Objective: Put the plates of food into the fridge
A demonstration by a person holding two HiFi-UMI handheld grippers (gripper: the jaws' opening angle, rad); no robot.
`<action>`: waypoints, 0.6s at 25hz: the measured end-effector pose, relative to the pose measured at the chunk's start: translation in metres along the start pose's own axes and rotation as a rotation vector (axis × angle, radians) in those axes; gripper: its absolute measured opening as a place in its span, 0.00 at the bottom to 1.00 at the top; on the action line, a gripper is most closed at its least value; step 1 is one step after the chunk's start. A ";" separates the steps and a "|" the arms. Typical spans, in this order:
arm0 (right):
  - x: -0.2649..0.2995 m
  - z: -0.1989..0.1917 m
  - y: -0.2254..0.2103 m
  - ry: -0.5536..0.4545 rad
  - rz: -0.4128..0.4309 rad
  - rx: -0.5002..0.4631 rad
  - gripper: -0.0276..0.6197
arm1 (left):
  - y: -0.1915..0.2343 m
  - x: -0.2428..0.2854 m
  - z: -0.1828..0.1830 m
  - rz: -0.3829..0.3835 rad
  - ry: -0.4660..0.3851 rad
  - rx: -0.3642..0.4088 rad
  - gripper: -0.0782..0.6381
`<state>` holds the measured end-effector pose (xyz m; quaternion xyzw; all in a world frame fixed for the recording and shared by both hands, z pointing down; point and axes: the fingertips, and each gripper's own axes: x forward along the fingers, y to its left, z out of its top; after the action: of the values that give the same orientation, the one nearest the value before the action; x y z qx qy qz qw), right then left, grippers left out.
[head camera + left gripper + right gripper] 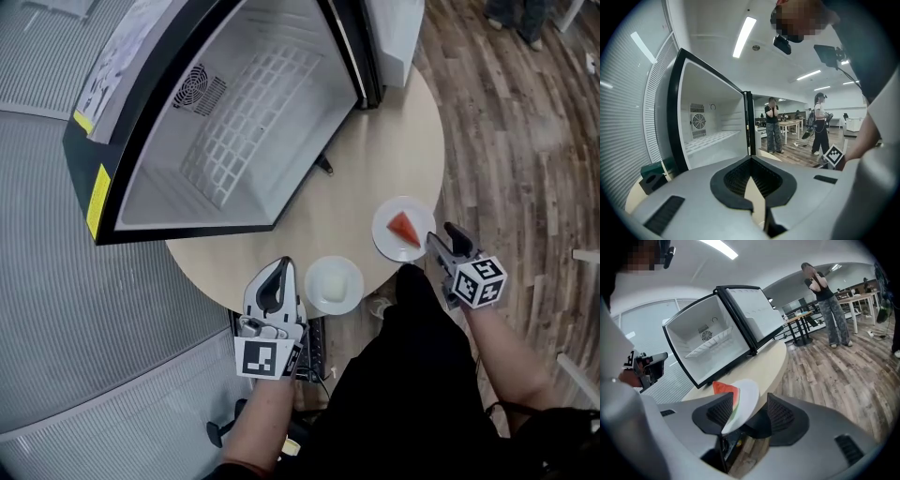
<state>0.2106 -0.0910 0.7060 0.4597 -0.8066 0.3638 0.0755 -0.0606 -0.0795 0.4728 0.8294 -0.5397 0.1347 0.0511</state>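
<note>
— State of the right gripper [750, 405]?
— Wide open, jaws either side of the rim of the round white plate [749, 392] carrying a red watermelon wedge [725, 389]; no clamp on it.
— Place of that plate?
— On the round beige table [328, 220], near the edge, well outside the open white fridge with black frame [159, 178].
— And the left gripper [750, 158]?
— Closed, tips together, nothing between; just beside a 2nd white plate of pale food [312, 292], likewise on the table, outside the fridge.
</note>
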 end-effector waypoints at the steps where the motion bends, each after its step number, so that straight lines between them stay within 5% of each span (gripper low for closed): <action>1: 0.002 0.000 0.000 -0.010 0.007 0.011 0.36 | -0.002 0.002 -0.001 -0.005 0.005 -0.002 0.11; 15: 0.042 -0.024 -0.011 0.045 0.092 0.383 0.36 | 0.016 0.020 0.000 0.010 0.045 0.006 0.11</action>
<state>0.1906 -0.1081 0.7482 0.4200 -0.7410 0.5238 -0.0122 -0.0675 -0.1033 0.4775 0.8235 -0.5423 0.1553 0.0601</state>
